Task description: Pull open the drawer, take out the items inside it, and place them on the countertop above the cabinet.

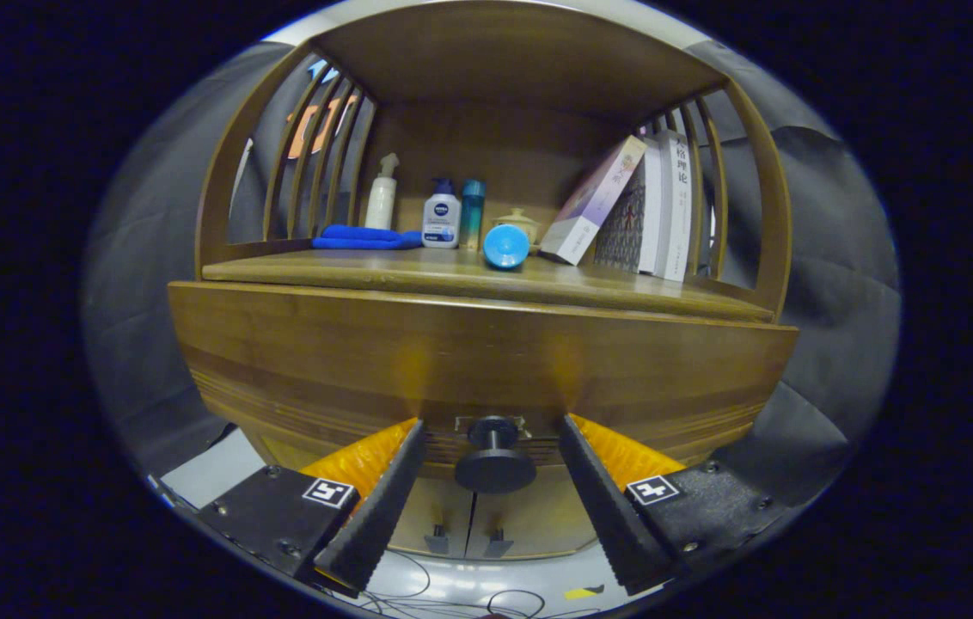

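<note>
Tongs: gripper [493, 468] with its two fingers spread wide, one on each side of the drawer knob [495, 460], neither finger touching it.
Knob: one round dark knob on a short stem, sitting between the fingers, fixed to the drawer front.
Drawer: one wooden drawer [486, 361], front flush with the cabinet, closed; contents hidden.
Countertop: one wooden shelf surface [418, 268] above the drawer, up beyond the fingertips.
Bottles: three upright at the back of the countertop — a white pump bottle [382, 193], a white bottle with a dark cap [441, 213] and a teal bottle [472, 213] just beside it.
Cloth: one blue folded cloth [364, 237] lying flat beside the white pump bottle.
Blue object: one round blue item [506, 246] ahead of the bottles.
Small jar: one pale lidded pot [519, 223] behind the blue item.
Books: about four; one book [591, 202] leans tilted against the upright books [663, 206].
Lower doors: two cabinet doors [469, 516] below the drawer, each with a small handle.
</note>
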A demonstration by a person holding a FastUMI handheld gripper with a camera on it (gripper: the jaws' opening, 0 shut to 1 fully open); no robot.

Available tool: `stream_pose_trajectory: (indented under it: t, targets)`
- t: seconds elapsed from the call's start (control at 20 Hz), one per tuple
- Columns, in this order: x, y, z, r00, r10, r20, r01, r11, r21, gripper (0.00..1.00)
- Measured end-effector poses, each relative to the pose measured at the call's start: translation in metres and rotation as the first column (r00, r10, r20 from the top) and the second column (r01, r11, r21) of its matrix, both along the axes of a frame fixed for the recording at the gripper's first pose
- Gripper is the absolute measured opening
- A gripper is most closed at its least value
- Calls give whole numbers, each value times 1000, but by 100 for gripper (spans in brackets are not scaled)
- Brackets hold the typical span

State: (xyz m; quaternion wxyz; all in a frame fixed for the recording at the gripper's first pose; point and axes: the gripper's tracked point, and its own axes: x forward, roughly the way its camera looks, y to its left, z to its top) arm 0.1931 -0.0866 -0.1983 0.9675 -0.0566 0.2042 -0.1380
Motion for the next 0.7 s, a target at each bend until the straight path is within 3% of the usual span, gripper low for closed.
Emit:
stream_pose_trajectory:
  t: [0.35,0.7]
  targets:
    - [22,-2,-6,1000,-22,-21,22,999,-25,100]
    - [15,2,-20,993,-11,-115,9,1000,-15,100]
